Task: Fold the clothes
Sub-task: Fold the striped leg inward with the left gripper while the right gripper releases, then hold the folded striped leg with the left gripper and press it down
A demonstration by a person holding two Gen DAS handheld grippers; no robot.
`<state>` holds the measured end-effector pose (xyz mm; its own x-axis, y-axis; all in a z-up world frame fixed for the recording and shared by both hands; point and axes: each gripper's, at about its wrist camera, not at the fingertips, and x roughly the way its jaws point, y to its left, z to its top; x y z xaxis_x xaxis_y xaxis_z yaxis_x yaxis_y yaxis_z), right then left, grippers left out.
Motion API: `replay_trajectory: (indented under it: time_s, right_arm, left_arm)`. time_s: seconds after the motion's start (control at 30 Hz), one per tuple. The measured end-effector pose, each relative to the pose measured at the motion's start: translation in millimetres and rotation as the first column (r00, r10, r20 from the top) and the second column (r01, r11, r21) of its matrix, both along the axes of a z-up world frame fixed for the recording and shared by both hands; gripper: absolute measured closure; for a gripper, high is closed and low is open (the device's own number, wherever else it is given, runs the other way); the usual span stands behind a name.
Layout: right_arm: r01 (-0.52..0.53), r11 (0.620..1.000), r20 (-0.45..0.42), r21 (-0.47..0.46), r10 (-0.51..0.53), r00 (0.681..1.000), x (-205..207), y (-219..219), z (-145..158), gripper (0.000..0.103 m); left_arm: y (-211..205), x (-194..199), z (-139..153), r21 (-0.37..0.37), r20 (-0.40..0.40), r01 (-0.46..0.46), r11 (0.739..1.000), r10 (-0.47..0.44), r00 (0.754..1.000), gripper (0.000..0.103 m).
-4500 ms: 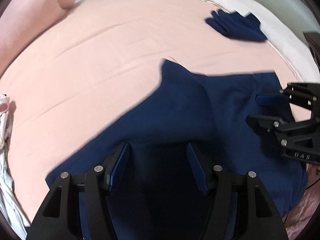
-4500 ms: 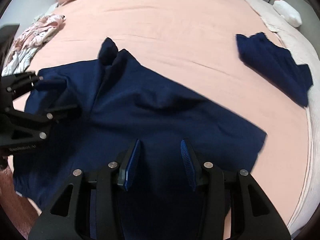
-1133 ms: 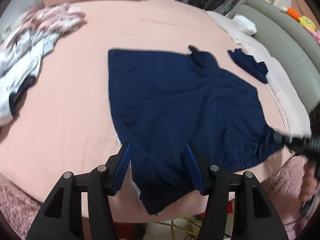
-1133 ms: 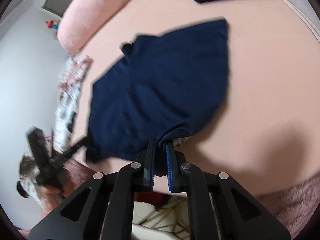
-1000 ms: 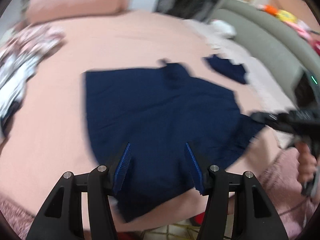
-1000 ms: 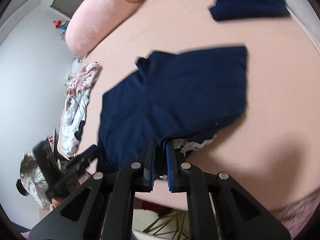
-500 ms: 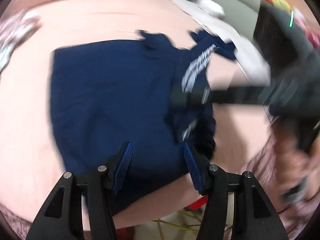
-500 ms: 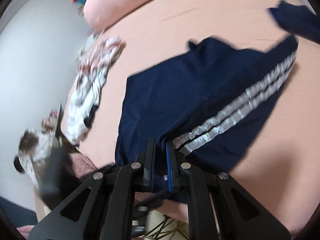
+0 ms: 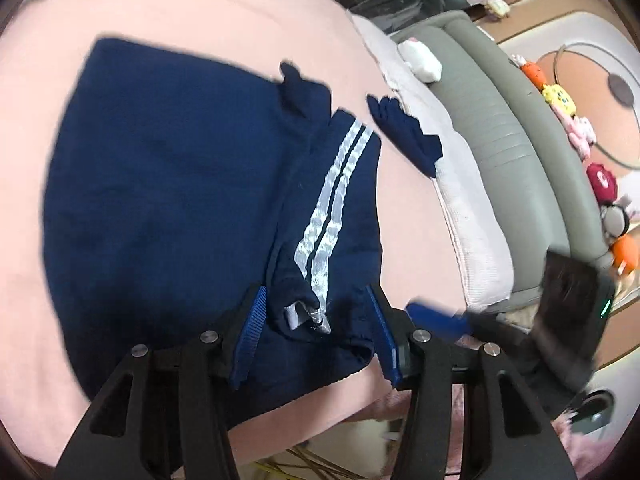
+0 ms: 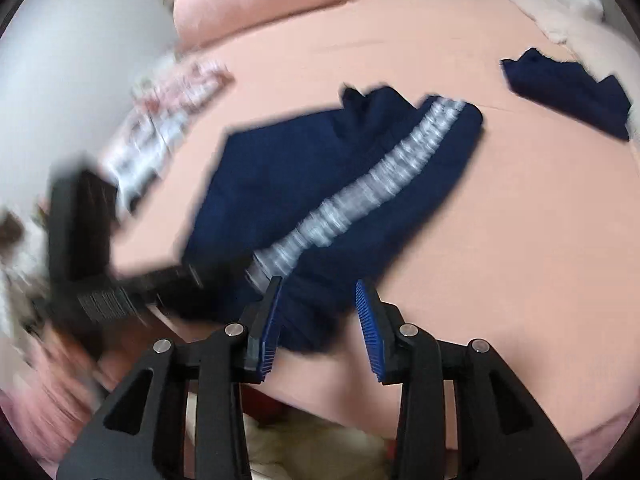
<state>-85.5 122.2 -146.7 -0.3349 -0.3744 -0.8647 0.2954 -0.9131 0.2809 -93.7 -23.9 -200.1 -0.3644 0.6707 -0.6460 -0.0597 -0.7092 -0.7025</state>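
Navy shorts [image 9: 168, 184] with two white side stripes [image 9: 328, 216] lie on the pink bed, one side folded over onto the rest. My left gripper [image 9: 318, 326] is open just above the folded waistband at the bed's near edge. My right gripper [image 10: 318, 322] is also open, hovering over the near end of the shorts [image 10: 332, 184], nothing between its fingers. The right gripper's blue fingers [image 9: 436, 316] show blurred at the right in the left wrist view. The left gripper's black body [image 10: 104, 264] shows blurred at the left in the right wrist view.
A second folded navy garment [image 9: 404, 136] [image 10: 568, 88] lies near the bed's far right side. Patterned clothes [image 10: 168, 108] are heaped at the left. A pink pillow [image 10: 260, 4] lies at the head. A grey sofa [image 9: 516, 128] with plush toys runs along the right.
The right gripper pulled the shorts' side over to the left, showing the white stripes, then let go and opened. The left gripper stayed open and moved over the folded waistband.
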Motion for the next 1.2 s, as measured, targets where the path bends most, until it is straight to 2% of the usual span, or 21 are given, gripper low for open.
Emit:
replay_trajectory:
  time_s: [0.03, 0.1, 0.13, 0.2, 0.27, 0.3, 0.37, 0.43, 0.47, 0.5, 0.6, 0.73, 0.87, 0.9, 1.03, 1.1, 1.2]
  right_arm:
    - [0.008, 1.000, 0.020, 0.000, -0.008, 1.000, 3.2, 1.6, -8.4, 0.066]
    - [0.028, 1.000, 0.051, -0.001, -0.028, 0.998, 9.0, 2.6, -22.4, 0.066]
    - [0.020, 1.000, 0.051, -0.002, -0.019, 0.999, 12.0, 0.3, -24.0, 0.066]
    - [-0.034, 0.999, 0.014, 0.018, 0.033, 0.999, 18.2, -10.1, -20.6, 0.064]
    - [-0.051, 0.996, -0.036, 0.077, 0.053, 0.998, 20.2, -23.8, -15.1, 0.056]
    - [-0.048, 0.993, -0.058, 0.110, 0.055, 0.997, 19.2, -28.8, -15.4, 0.056]
    - [-0.040, 0.992, -0.043, 0.116, 0.045, 0.998, 14.6, -27.5, -21.5, 0.056]
    - [-0.030, 0.996, -0.024, 0.089, 0.032, 0.999, 15.1, -25.5, -26.0, 0.063]
    - [-0.010, 0.994, -0.029, 0.111, 0.014, 0.999, 15.5, -23.5, -27.9, 0.073]
    - [0.013, 0.990, -0.039, 0.142, -0.008, 0.999, 15.9, -21.2, -29.6, 0.078]
    - [0.080, 0.985, -0.068, 0.152, -0.071, 0.995, 19.2, -12.0, -21.6, 0.083]
    - [0.078, 0.976, -0.117, 0.205, -0.055, 0.992, 27.1, -14.3, -11.5, 0.084]
    - [0.008, 0.987, -0.069, 0.162, 0.003, 0.998, 38.4, -8.2, -10.5, 0.080]
    - [0.004, 0.990, -0.066, 0.139, 0.006, 0.998, 40.5, -4.4, -10.0, 0.079]
    - [0.042, 0.988, -0.086, 0.149, -0.029, 0.996, 37.8, 4.2, -7.9, 0.079]
    - [0.065, 0.987, -0.078, 0.149, -0.054, 0.995, 34.9, 9.9, -9.9, 0.079]
    - [0.070, 0.994, -0.063, 0.084, -0.065, 0.996, 38.0, 19.2, -3.7, 0.079]
  left_arm:
    - [1.3, -0.9, -1.4, 0.004, 0.006, -0.002, 1.000, 0.002, 1.000, 0.059]
    - [4.1, -2.8, -3.8, 0.009, 0.014, -0.004, 1.000, 0.004, 1.000, 0.081]
    - [6.3, -3.8, -3.1, -0.009, 0.008, 0.001, 1.000, -0.001, 1.000, 0.082]
    - [10.6, -5.9, -2.0, -0.041, -0.003, 0.010, 0.999, -0.010, 1.000, 0.083]
    - [15.0, -9.4, -2.2, -0.048, 0.001, 0.019, 0.999, -0.019, 1.000, 0.083]
    - [16.5, -11.8, -3.5, -0.047, 0.007, 0.024, 0.999, -0.024, 1.000, 0.083]
    - [19.4, -17.4, -7.9, -0.046, 0.022, 0.027, 0.999, -0.026, 0.999, 0.083]
    - [21.0, -19.2, -9.0, -0.076, 0.006, 0.012, 0.997, -0.012, 1.000, 0.088]
    - [21.5, -17.6, -6.0, -0.103, -0.015, 0.001, 0.995, -0.003, 1.000, 0.092]
    - [22.2, -15.6, -2.5, -0.125, -0.036, -0.008, 0.992, 0.003, 0.999, 0.092]
    - [27.7, -5.0, 15.2, -0.150, -0.105, -0.007, 0.989, -0.009, 0.994, 0.092]
    - [17.0, 13.2, 35.0, -0.214, -0.163, -0.052, 0.975, 0.017, 0.987, 0.092]
    - [0.9, 31.6, 52.8, -0.275, -0.209, -0.108, 0.955, 0.050, 0.977, 0.092]
    - [-8.6, 33.8, 52.8, -0.273, -0.203, -0.125, 0.954, 0.070, 0.977, 0.092]
    - [-48.1, 43.8, 47.1, -0.228, -0.161, -0.209, 0.951, 0.175, 0.971, 0.092]
    - [-57.4, 49.0, 44.5, -0.208, -0.144, -0.204, 0.957, 0.177, 0.974, 0.092]
    - [-56.9, 52.3, 33.2, -0.214, -0.097, -0.182, 0.960, 0.164, 0.982, 0.092]
